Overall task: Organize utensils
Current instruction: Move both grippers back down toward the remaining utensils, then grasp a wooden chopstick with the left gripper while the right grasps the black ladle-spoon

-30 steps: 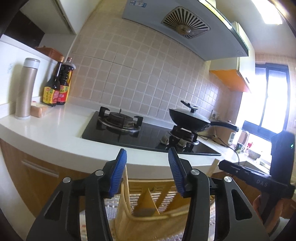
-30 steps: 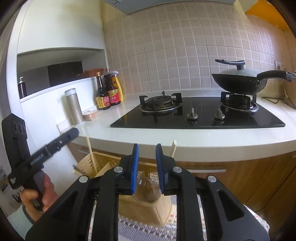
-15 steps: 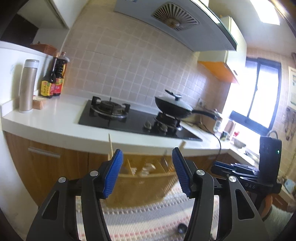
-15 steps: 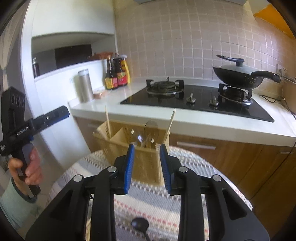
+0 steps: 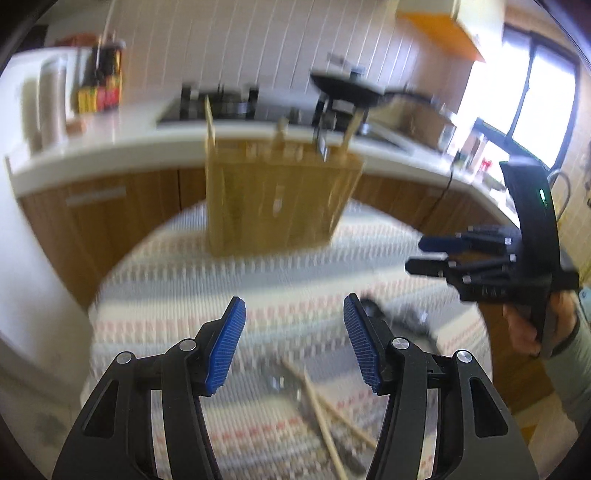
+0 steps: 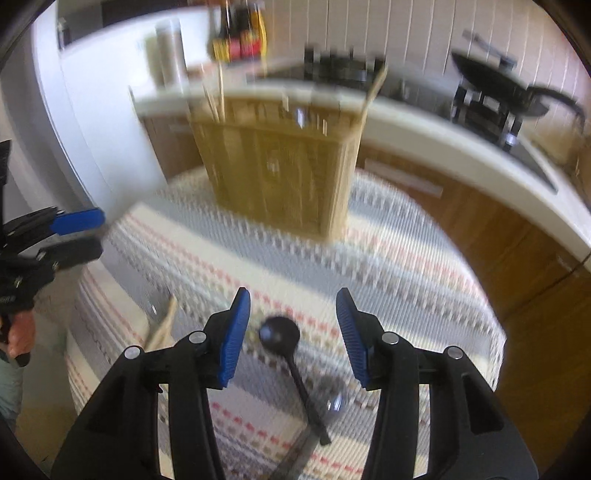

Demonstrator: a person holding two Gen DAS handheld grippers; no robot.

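Hovering above a round tabletop (image 6: 436, 258) in a striped woven cloth, the right gripper (image 6: 293, 332) has its jaws wide apart over a small black plastic spoon (image 6: 291, 363) lying flat, empty. The spoon looks light, stiff and slippery; its thin handle is the best hold. The left gripper (image 5: 293, 341) is also open, near wooden chopsticks (image 5: 325, 421). Since half a second ago both views have tipped down from the tan woven utensil basket (image 6: 280, 166).

Home kitchen, seen from a cloth-covered table.

A white countertop (image 6: 424, 125) runs across from 10 to 3 o'clock over wooden cabinet doors (image 6: 491, 236), carrying a black gas hob (image 6: 343, 72), a dark wok (image 6: 498, 92) at 1 o'clock, sauce bottles (image 6: 240, 33) at 12, against a tiled wall (image 5: 229, 40).
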